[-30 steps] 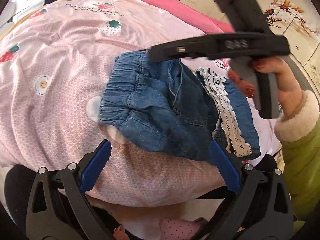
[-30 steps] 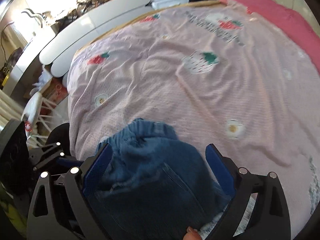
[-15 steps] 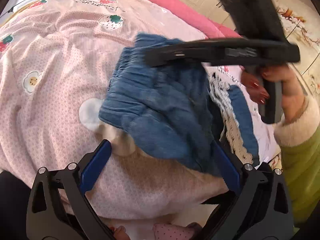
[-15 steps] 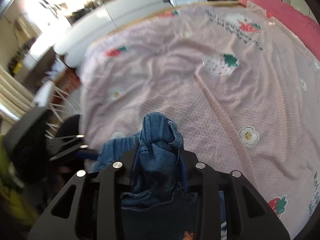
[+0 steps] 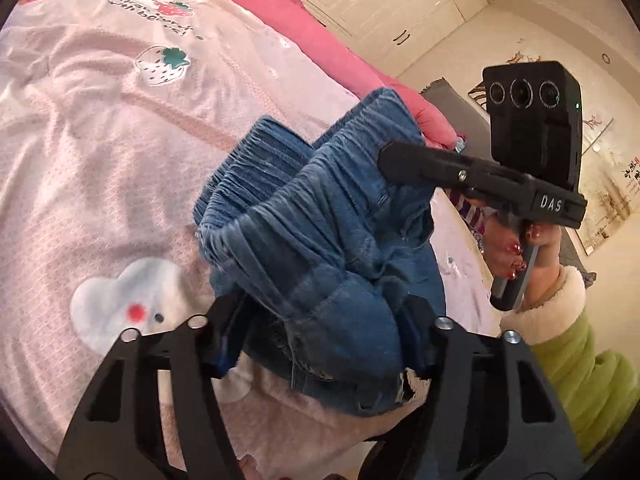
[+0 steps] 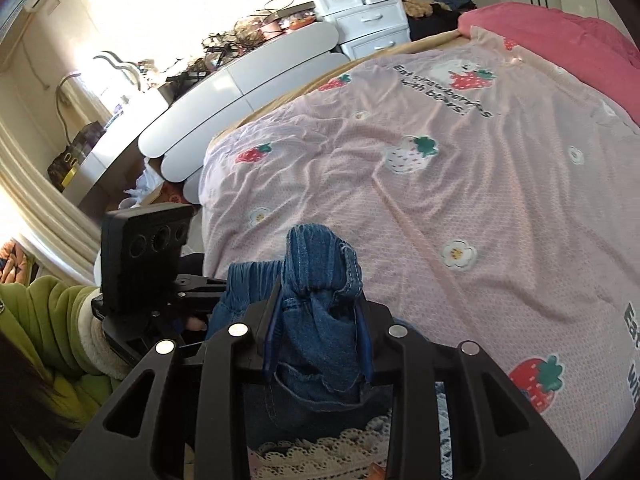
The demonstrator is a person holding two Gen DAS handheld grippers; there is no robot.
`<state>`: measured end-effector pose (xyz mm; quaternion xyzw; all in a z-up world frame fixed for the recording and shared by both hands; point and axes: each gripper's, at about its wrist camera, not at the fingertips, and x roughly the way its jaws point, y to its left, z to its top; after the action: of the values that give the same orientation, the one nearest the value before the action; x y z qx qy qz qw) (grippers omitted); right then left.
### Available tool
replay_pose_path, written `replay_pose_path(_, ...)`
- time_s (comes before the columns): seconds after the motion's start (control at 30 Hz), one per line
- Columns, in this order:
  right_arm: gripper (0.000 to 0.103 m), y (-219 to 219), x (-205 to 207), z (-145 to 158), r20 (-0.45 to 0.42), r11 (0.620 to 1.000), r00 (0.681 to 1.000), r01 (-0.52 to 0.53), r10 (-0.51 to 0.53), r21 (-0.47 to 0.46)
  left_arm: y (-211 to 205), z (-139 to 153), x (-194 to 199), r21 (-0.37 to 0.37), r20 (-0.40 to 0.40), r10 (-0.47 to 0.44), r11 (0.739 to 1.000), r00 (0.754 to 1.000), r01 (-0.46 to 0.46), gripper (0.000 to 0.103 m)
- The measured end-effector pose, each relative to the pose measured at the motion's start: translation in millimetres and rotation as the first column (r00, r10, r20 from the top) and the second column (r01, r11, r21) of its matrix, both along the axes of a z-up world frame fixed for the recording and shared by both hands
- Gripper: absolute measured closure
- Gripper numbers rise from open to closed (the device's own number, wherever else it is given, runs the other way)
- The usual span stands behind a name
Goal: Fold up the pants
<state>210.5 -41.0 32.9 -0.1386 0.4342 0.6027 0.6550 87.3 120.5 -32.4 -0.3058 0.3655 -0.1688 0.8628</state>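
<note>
The pants (image 5: 320, 248) are small blue denim with an elastic waistband and cream lace trim (image 6: 320, 448). They are bunched and lifted above the pink strawberry bedspread (image 5: 100, 160). My left gripper (image 5: 320, 344) is shut on one end of the denim. My right gripper (image 6: 320, 344) is shut on a bunched fold of the waistband (image 6: 320, 256). The right gripper also shows in the left wrist view (image 5: 404, 160), clamped on the waistband's far side. The left gripper shows at the left of the right wrist view (image 6: 168, 304).
The bedspread (image 6: 460, 200) covers the bed, with a darker pink blanket (image 6: 560, 40) along its far edge. A white headboard (image 6: 248, 92) and white drawers (image 6: 368, 12) stand beyond the bed. Cupboard doors (image 5: 400, 4) line the wall.
Both grippers have closed on the pants, the right one first. The pants have been lifted off the bedspread and bunched between the two grippers.
</note>
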Motion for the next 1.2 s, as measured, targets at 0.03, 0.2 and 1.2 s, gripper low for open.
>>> replay_pose_path(0.03,0.074,-2.7,1.2,-0.1,0.001,1.0,1.0,0.006,-0.006,-0.002,-1.9,2.4,1.1,0.008,0.008,-0.001,1.0,1.0,0.0,0.06)
replay_pose_path(0.2,0.074,-18.0,6.0,4.5,0.001,0.999,1.0,0.027,-0.027,0.032,-25.0,25.5,-11.0,0.13,0.086,0.002,0.991,0.996,-0.013,0.067)
replay_pose_path(1.2,0.028,-212.9,-16.3,-0.3,0.034,0.943,0.95,0.303,-0.31,0.139,-199.1,34.3,-33.6,0.386,0.104,-0.434,0.847,0.895,0.366,0.051)
